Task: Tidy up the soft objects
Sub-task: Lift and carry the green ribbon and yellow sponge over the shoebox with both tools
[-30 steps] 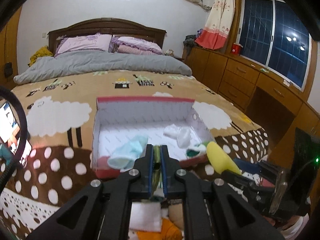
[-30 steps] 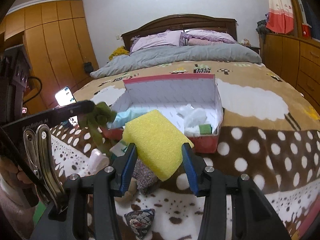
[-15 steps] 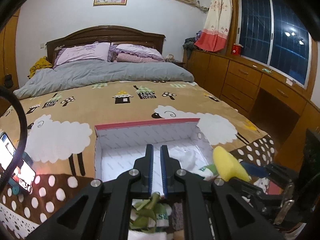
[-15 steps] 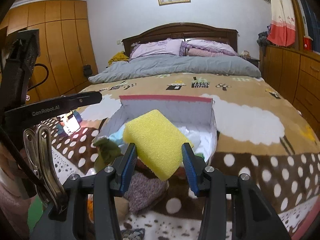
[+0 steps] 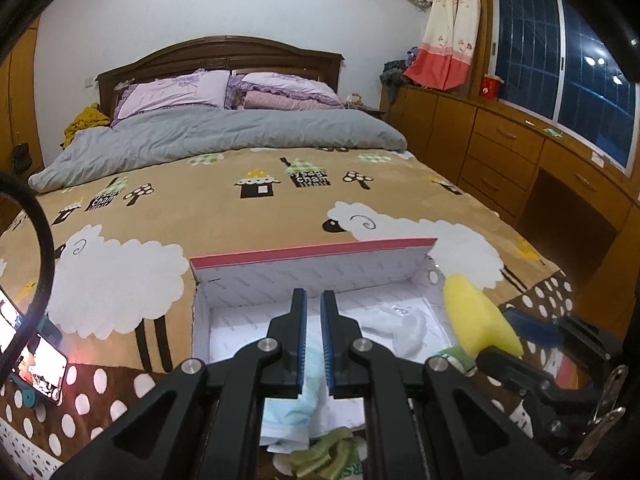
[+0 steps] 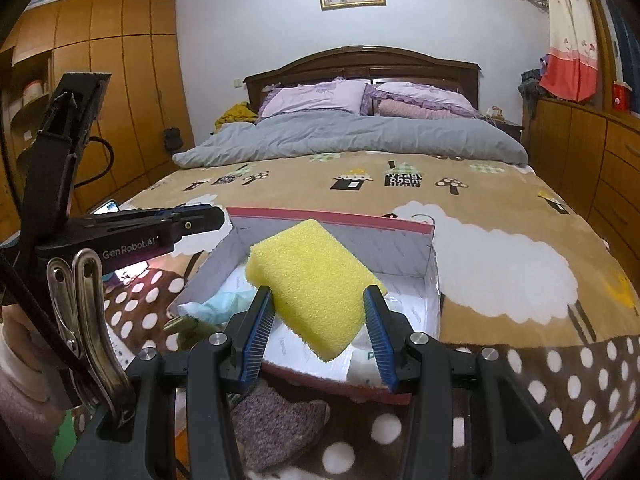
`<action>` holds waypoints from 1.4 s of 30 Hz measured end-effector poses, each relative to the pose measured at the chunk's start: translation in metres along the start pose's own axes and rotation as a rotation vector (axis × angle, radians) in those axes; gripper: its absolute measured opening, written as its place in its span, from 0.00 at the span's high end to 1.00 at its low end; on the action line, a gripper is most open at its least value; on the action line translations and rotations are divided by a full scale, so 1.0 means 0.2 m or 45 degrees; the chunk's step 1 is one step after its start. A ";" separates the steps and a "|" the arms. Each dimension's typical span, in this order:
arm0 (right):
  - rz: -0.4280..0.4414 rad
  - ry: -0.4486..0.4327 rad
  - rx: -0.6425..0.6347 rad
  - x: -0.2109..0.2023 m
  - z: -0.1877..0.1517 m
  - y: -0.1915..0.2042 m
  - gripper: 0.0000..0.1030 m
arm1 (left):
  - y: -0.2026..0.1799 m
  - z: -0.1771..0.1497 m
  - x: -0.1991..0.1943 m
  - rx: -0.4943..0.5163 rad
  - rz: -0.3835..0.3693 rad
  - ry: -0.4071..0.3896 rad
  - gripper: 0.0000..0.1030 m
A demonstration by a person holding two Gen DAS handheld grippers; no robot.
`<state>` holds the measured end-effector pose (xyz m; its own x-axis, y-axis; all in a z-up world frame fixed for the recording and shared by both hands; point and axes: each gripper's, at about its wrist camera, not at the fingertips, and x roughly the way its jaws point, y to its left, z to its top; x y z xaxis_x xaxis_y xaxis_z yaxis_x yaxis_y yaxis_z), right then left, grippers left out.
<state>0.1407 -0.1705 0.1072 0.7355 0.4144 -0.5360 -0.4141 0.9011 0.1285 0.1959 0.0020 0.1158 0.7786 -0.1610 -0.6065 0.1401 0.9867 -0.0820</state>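
Note:
An open white box with a red rim [image 5: 312, 252] lies on the sheep-patterned bedspread. It holds a light blue cloth [image 5: 296, 412] and a white cloth [image 5: 404, 328]. My left gripper [image 5: 314, 320] hangs over the box's front half, shut with nothing between its pads. A green fabric bow [image 5: 324, 458] lies below it at the box's front edge. My right gripper [image 6: 318, 294] is shut on a yellow sponge [image 6: 316, 280], held above the near right part of the box [image 6: 332, 220]. The left gripper [image 6: 208, 216] shows there from the side, level with the box's left wall.
A grey knitted piece [image 6: 276, 428] lies on the bedspread in front of the box. A lit phone [image 5: 40, 368] rests at the bed's left edge. A grey duvet [image 5: 224, 136] and pillows fill the bed's head; wooden drawers [image 5: 500, 160] line the right wall.
Both grippers moved forward over the box. The green bow, between the left jaws a second ago, now lies below them at the box's front edge. The sponge stays gripped.

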 end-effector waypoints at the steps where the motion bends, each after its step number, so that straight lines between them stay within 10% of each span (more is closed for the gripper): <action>1: -0.002 0.004 0.003 0.01 0.00 0.00 0.55 | 0.01 -0.01 0.01 -0.006 -0.007 0.008 0.93; 11: 0.002 0.015 0.037 0.00 -0.05 -0.01 0.55 | 0.01 -0.14 -0.11 -0.009 -0.073 0.036 0.91; 24: 0.037 0.008 0.081 -0.09 -0.16 -0.01 0.55 | -0.06 -0.38 -0.22 -0.012 -0.108 0.061 0.60; 39: 0.089 0.022 0.110 -0.07 -0.21 0.01 0.55 | -0.06 -0.49 -0.05 0.003 0.031 0.136 0.61; 42: 0.091 0.026 0.111 -0.06 -0.21 0.01 0.55 | -0.04 -0.51 -0.03 -0.014 0.048 0.146 0.77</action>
<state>0.1079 -0.1797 0.0782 0.6943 0.4759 -0.5399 -0.4160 0.8775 0.2386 0.1276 -0.0035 0.0393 0.7082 -0.1208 -0.6957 0.1045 0.9923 -0.0659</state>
